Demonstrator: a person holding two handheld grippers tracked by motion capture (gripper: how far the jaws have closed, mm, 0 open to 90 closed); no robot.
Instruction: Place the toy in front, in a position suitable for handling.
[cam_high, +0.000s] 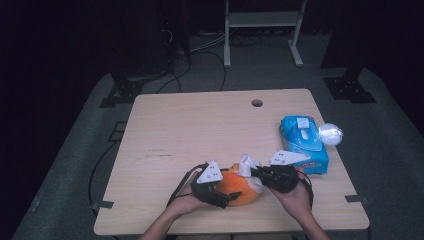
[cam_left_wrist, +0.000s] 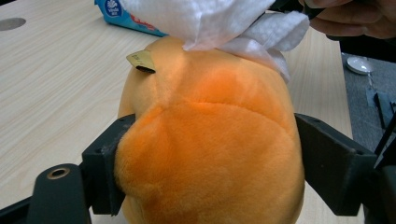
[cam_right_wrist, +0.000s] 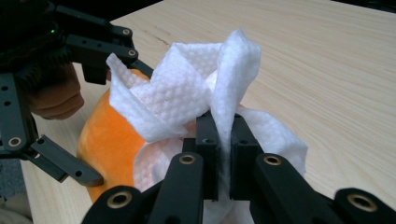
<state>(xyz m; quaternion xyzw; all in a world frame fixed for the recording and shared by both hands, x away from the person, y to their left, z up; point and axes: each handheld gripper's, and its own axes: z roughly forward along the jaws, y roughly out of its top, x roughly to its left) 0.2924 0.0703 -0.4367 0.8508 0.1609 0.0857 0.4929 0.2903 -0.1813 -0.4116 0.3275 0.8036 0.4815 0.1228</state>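
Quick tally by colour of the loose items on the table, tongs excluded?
Orange: 1, plush toy
White: 1, tissue lying on the plush
Blue: 1, wipes pack
Silvery white: 1, round object beside the pack at the table edge
Total: 4

From the orange plush (cam_high: 239, 190), the worktop (cam_high: 190, 130) lies bare from nine through twelve o'clock. At two o'clock the blue tissue pack (cam_high: 304, 142) blocks passage, a clear ball (cam_high: 330, 134) just beside it.

High cam overhead; both tong cams close, share plush (cam_left_wrist: 210, 140).
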